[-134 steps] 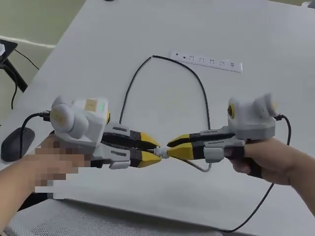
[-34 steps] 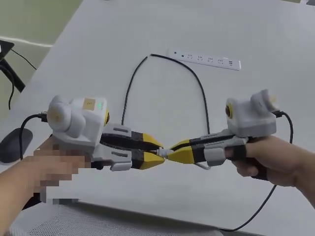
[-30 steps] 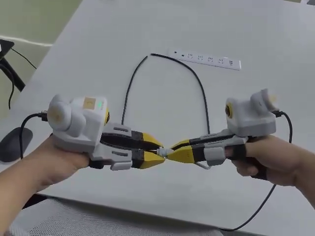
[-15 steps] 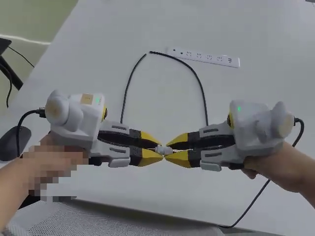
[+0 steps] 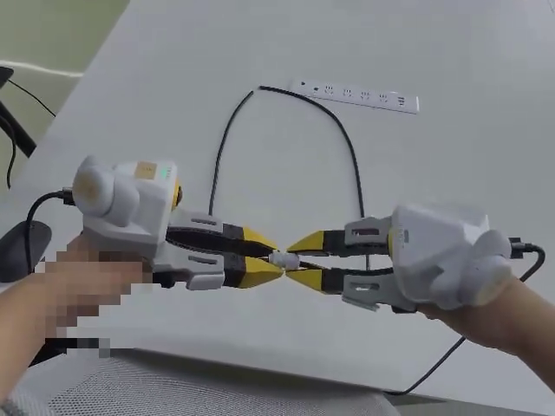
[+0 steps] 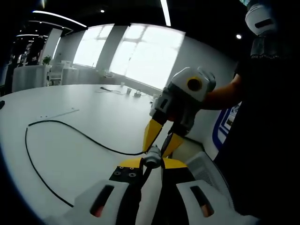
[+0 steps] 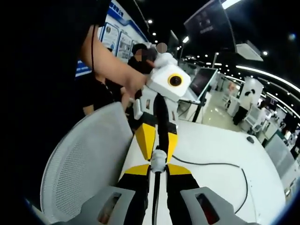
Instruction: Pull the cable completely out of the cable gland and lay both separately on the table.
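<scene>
Roll is noted in the head view: the right gripper (image 5: 291, 260) has been turned about its long axis since a second ago, while the left gripper (image 5: 276, 260) has been kept level. Both are held tip to tip above the white table (image 5: 434, 52), their jaws nearly closed on the small white plastic cable gland (image 5: 280, 258) from 9 and 3 o'clock. The thin black cable (image 5: 221, 156) is looped toward 12 o'clock, near the white power strip (image 5: 357, 95).

In the left gripper view, the gland is pinched at that gripper's jaw tips.

In the right gripper view, the cable is seen running back between the jaws toward 6 o'clock, still threaded. The twist is judged to be loosening the gland, and the pull remains to be done.
</scene>
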A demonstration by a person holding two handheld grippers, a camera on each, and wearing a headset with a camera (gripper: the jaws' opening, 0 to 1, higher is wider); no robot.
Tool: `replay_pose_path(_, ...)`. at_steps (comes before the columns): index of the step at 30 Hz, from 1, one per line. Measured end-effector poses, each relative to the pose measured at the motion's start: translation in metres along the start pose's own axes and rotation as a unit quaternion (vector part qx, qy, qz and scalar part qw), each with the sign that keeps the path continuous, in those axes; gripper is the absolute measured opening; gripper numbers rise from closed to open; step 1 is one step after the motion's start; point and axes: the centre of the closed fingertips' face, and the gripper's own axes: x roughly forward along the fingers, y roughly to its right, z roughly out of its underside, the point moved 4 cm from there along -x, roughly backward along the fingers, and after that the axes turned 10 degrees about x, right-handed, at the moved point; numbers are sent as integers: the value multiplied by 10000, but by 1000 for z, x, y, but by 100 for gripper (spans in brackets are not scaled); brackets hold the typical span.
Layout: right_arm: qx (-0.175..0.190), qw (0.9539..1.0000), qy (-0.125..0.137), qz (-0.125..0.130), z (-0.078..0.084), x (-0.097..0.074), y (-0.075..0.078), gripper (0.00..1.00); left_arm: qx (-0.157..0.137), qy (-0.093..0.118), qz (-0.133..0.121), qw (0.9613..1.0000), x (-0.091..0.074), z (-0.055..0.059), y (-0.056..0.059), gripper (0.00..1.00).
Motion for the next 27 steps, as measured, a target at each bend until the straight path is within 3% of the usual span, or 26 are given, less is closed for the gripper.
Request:
replay_pose_path(7, 325, 9995, -26, 17, 1, 1, -2, 9, 8, 11, 20, 10000, 2, -1, 2, 15)
replay_pose_path(14, 804, 9965, 24, 222, -1, -3, 1, 15, 114, 13, 36, 9999, 2, -1, 1, 15)
replay_pose_path(16, 1322, 9904, -28, 412, 0, -7, 2, 19, 170, -15, 56, 9998, 1, -1, 1, 15)
replay_pose_path(18, 1345, 9896, 58, 513, -3, -10, 3, 19, 264, -28, 23, 9996, -1, -2, 0, 15)
replay_pose_path(20, 1752, 9815, 5, 772, -3, -13, 4, 19, 449, 28, -59, 9990, -5, -5, -2, 15)
replay_pose_path(21, 1831, 9796, 30, 832, -5, -14, 3, 20, 469, 40, -45, 9989, -6, -6, -2, 15)
replay_pose_path(24, 1678, 9796, -12, 1108, -9, -14, 2, 20, 663, -1, -60, 9978, -10, -5, -5, 15)
replay_pose_path(27, 1543, 9764, -200, 1497, -12, -11, 2, 18, 872, -59, -7, 9962, -12, -5, -5, 15)
